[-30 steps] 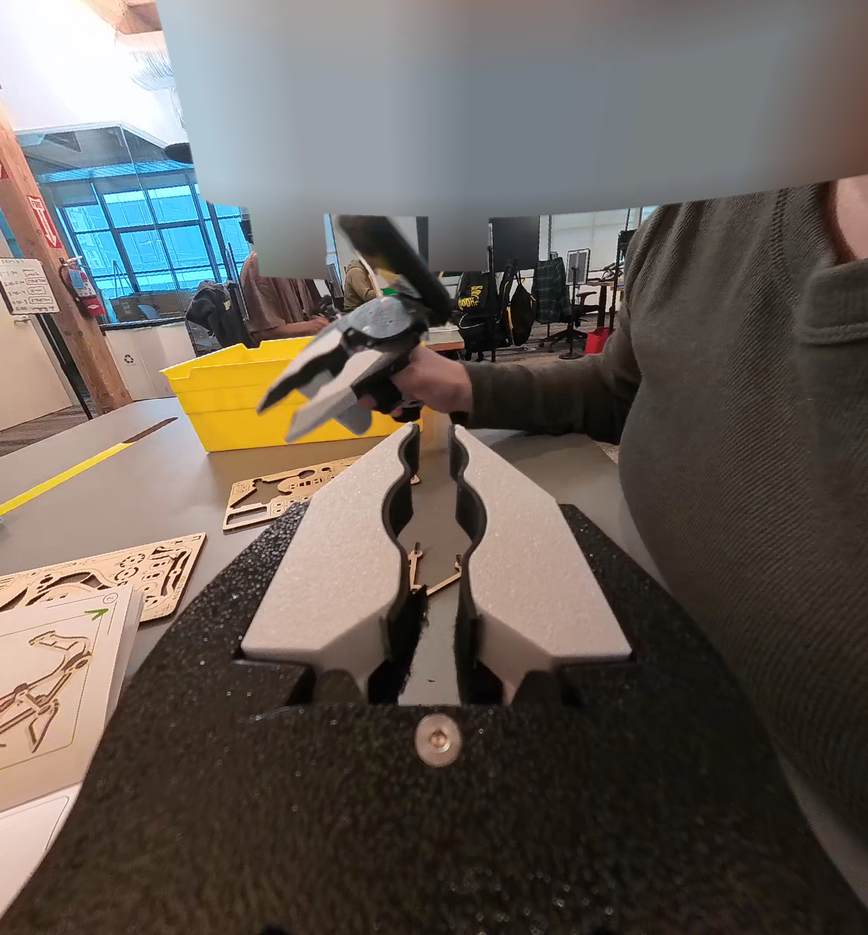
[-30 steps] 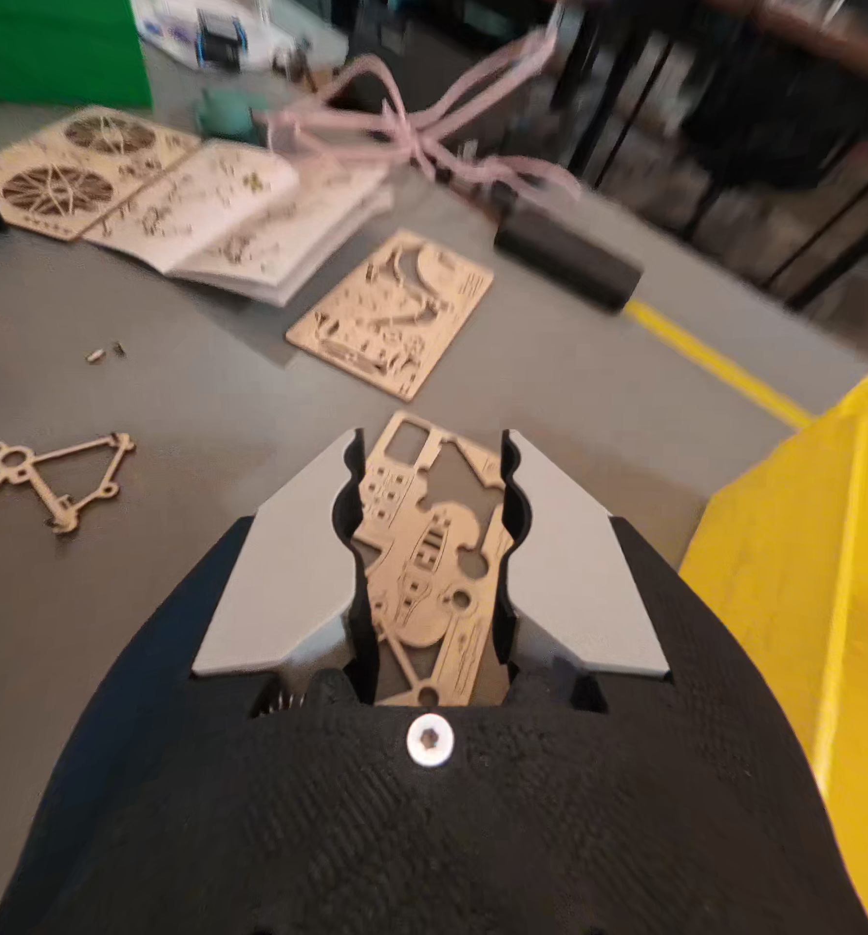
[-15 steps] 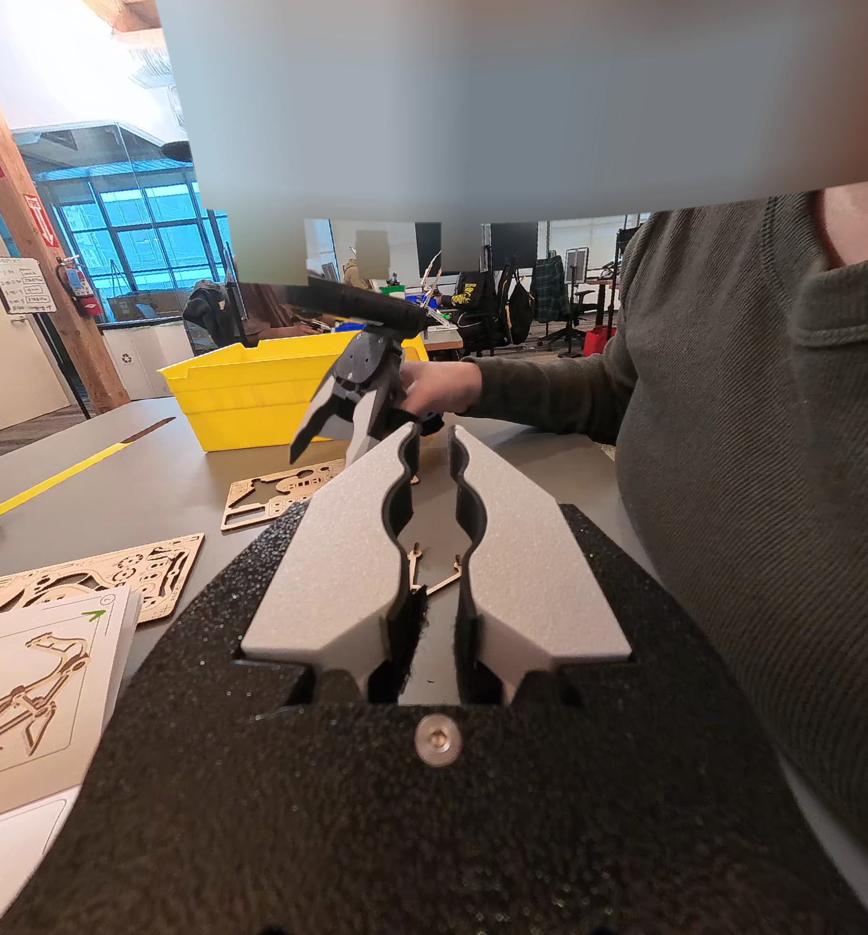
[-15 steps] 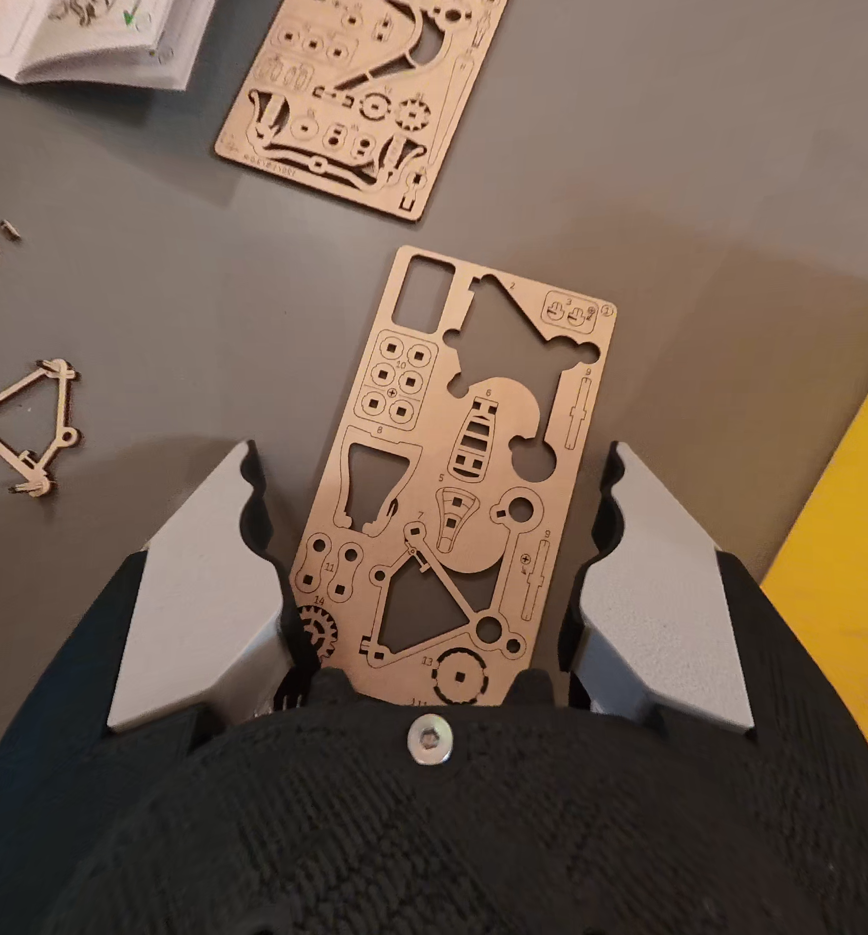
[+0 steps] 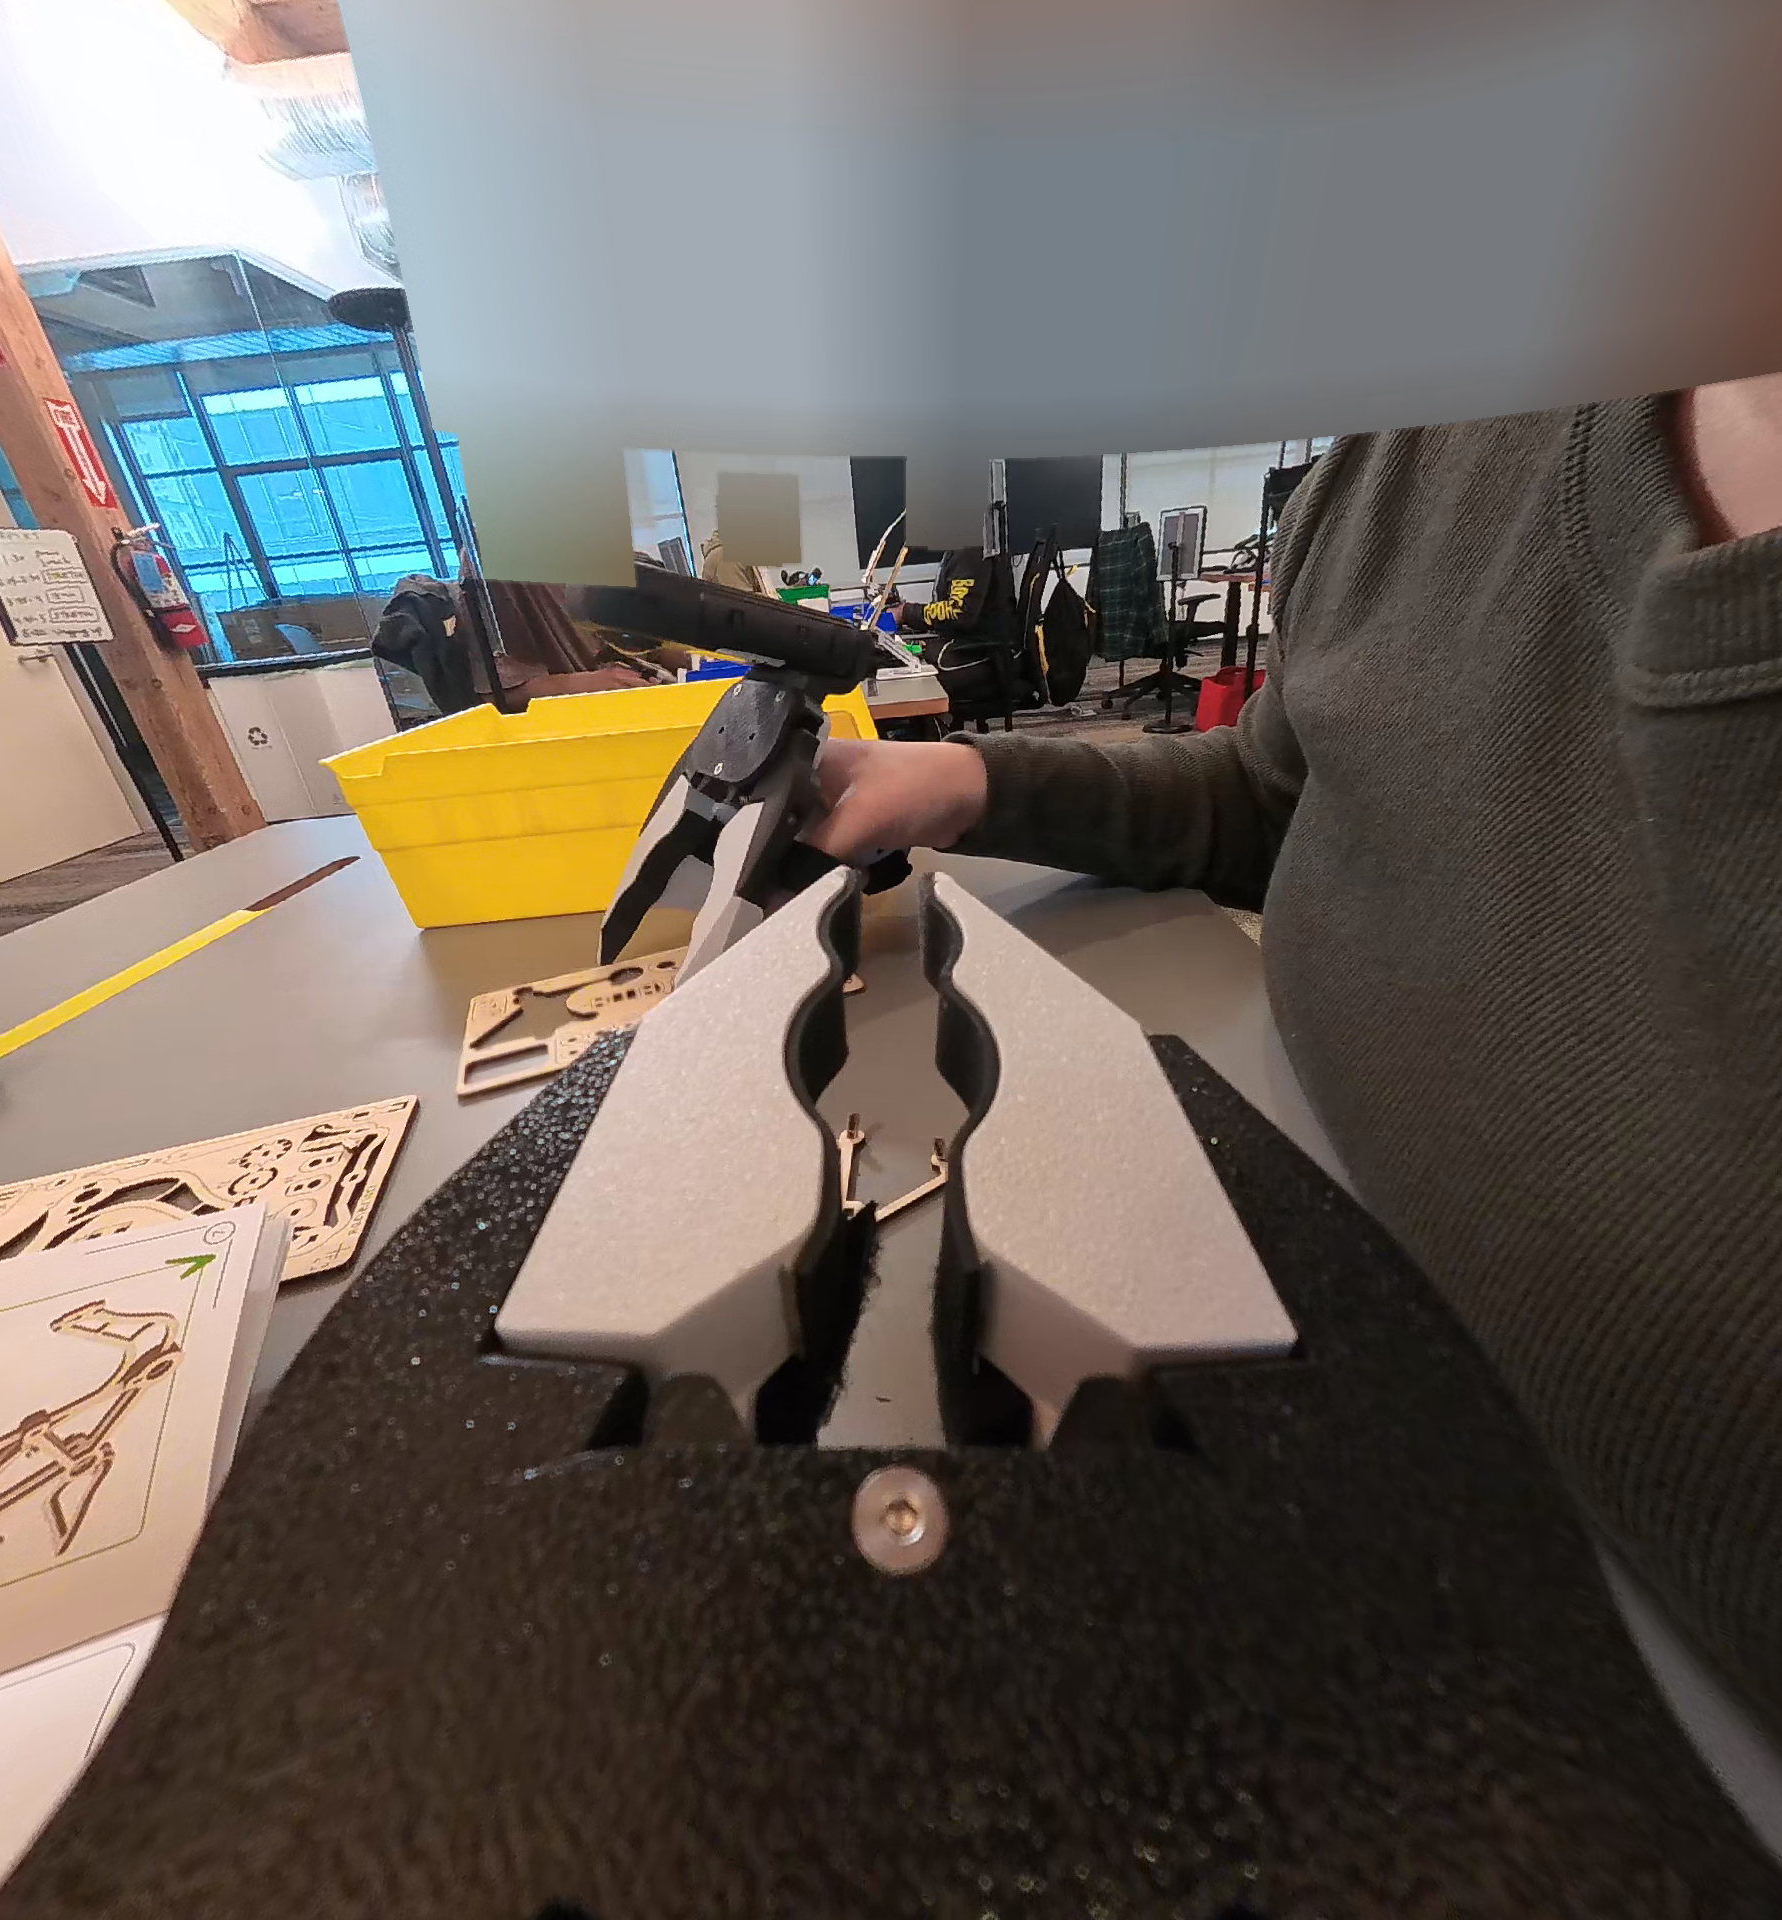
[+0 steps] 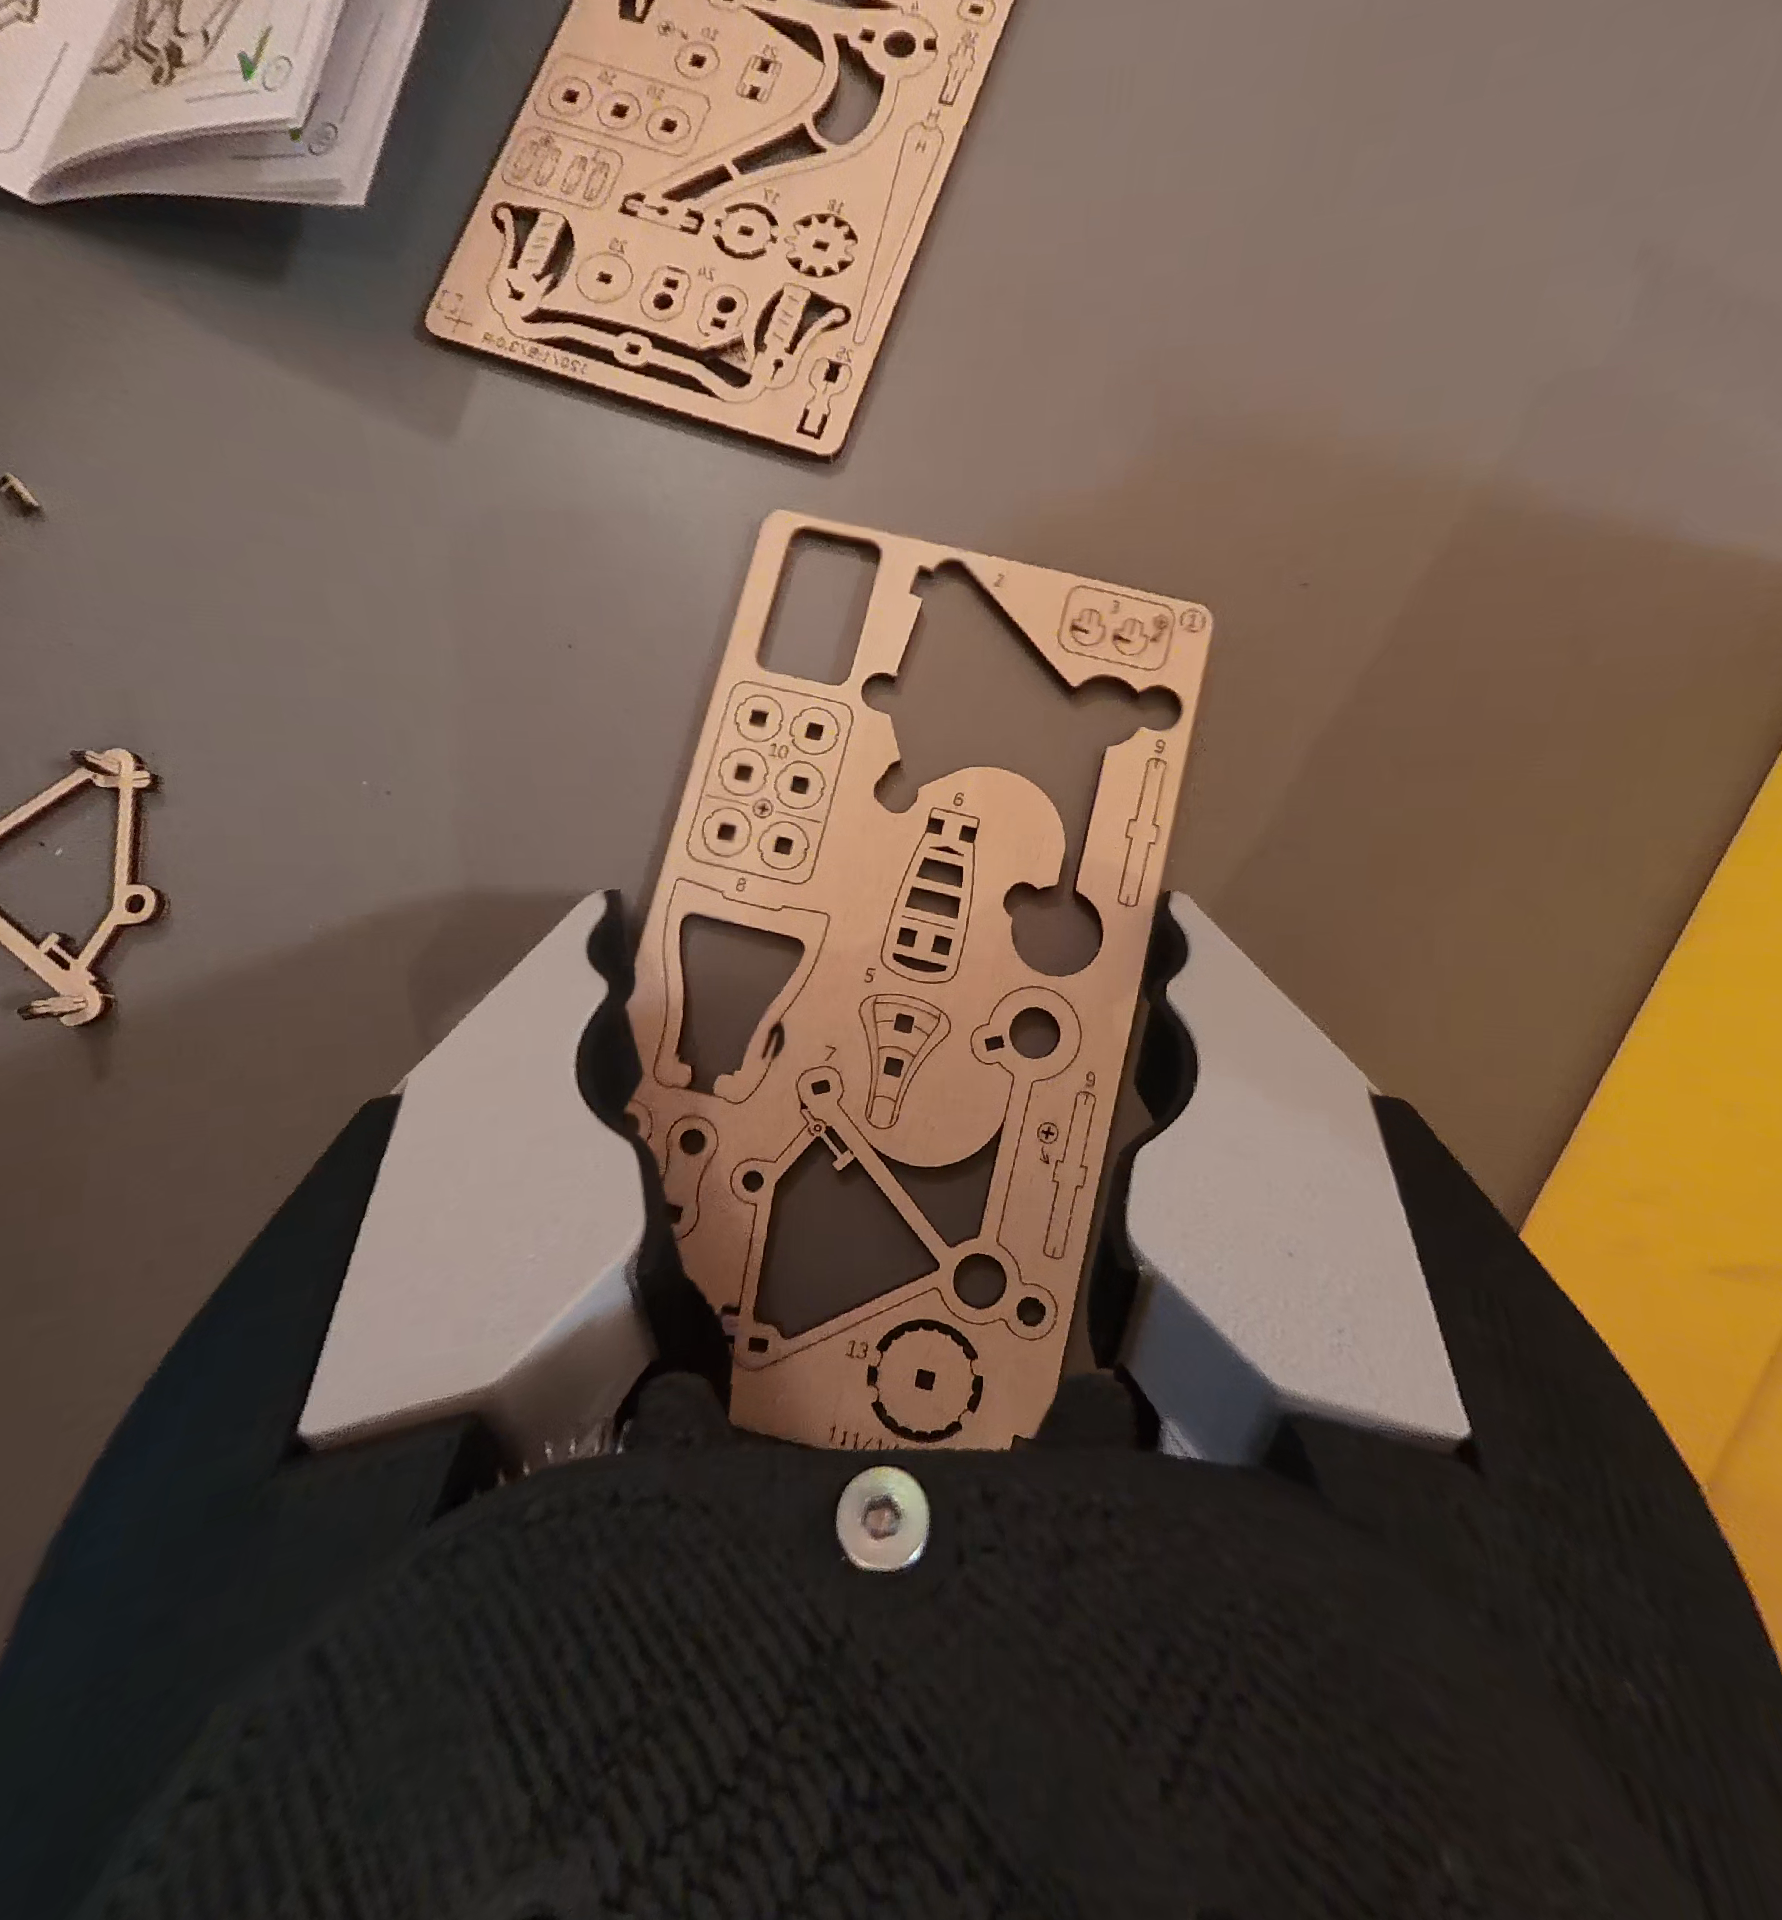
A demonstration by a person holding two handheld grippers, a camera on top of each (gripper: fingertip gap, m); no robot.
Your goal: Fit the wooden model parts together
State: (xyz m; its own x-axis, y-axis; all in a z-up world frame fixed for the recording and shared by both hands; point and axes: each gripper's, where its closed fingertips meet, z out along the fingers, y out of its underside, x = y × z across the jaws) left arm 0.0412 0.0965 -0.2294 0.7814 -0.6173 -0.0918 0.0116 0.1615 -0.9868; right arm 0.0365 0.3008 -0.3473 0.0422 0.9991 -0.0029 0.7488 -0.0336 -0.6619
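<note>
Two spread fingers of the right gripper (image 6: 892,1049) straddled the wooden sheet (image 6: 954,935) lying flat between them, so closing evenly on both long edges seemed wisest, while the left gripper (image 5: 887,925) stood nearly clenched, seemingly on nothing.

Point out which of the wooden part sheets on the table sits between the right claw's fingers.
It is the narrow sheet with large cutouts, lying lengthwise between the right claw fingers. The wider sheet lies farther away, beside the instruction booklet.
</note>
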